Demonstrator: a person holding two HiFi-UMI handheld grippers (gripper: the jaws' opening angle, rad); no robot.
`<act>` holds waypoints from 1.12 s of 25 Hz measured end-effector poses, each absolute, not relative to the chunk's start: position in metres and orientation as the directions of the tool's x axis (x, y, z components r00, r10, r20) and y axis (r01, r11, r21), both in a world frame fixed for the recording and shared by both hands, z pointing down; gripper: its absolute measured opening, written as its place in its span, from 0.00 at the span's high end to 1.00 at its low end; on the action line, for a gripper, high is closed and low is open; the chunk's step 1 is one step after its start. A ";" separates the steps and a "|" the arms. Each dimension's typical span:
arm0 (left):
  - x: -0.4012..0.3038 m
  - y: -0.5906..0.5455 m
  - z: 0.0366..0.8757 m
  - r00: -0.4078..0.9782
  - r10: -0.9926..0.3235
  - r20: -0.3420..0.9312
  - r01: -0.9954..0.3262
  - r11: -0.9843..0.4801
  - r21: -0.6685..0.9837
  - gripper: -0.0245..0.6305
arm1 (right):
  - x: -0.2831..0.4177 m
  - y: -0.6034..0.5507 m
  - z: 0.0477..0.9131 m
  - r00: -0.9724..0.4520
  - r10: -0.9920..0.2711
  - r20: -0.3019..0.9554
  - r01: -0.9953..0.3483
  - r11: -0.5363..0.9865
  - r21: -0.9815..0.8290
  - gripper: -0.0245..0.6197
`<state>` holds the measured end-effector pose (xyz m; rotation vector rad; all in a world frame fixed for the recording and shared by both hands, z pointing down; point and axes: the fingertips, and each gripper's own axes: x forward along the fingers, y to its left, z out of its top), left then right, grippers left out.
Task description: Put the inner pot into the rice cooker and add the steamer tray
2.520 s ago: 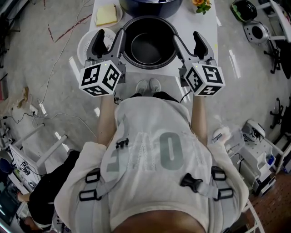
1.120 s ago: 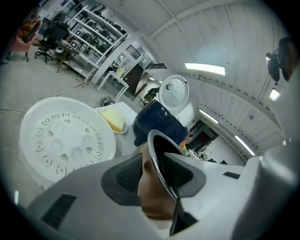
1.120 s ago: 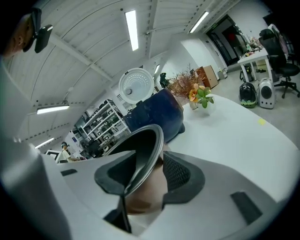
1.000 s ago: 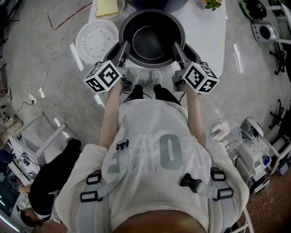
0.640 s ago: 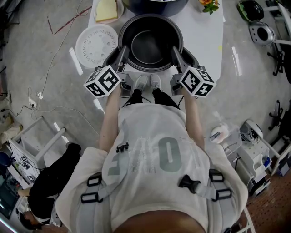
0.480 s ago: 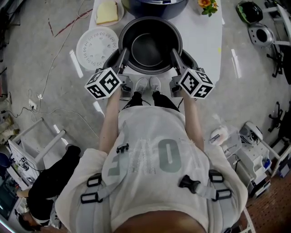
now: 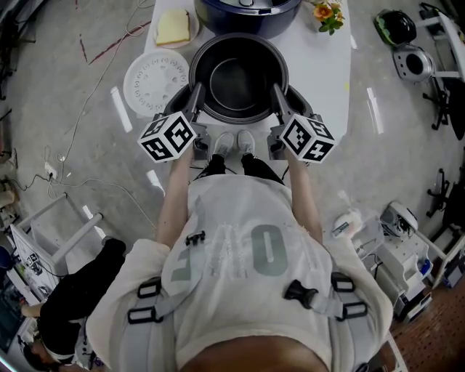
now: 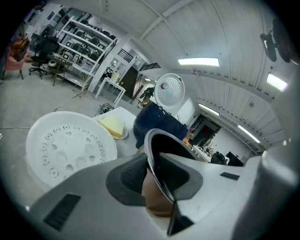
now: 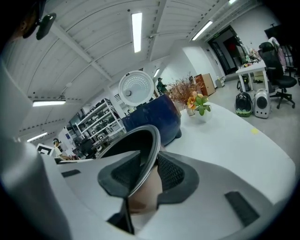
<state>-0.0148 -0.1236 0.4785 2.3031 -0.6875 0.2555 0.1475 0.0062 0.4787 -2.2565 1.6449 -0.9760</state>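
Observation:
The dark inner pot stands at the near end of the white table. My left gripper is on its left rim and my right gripper on its right rim. In the left gripper view the pot's rim runs between the closing pads of the left gripper, which press on it. The right gripper is closing on the rim the same way. The dark blue rice cooker stands just behind the pot, its white lid raised. The white perforated steamer tray lies left of the pot.
A yellow block on a small plate sits behind the steamer tray. A pot of flowers stands right of the cooker. The person's feet are just below the table's near edge. Cables, chairs and other appliances lie on the floor around.
Both grippers came in from beside the pot onto its rim, then stayed there while their jaws narrowed. The head view has shifted a little.

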 end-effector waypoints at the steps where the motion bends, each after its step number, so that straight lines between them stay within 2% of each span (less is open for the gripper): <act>1: -0.015 -0.124 0.476 0.839 -0.410 0.359 -0.544 -0.606 0.580 0.82 | 0.148 0.006 0.476 0.173 -0.903 0.394 -0.789 -0.366 -0.493 0.78; 14: -0.015 -0.123 0.421 0.861 -0.445 0.244 -0.501 -0.664 0.556 0.82 | 0.149 0.004 0.417 0.189 -0.935 0.301 -0.839 -0.313 -0.445 0.78; 28: -0.025 -0.130 0.333 0.879 -0.473 0.055 -0.428 -0.735 0.526 0.82 | 0.142 -0.008 0.332 0.159 -0.975 0.154 -0.874 -0.211 -0.437 0.77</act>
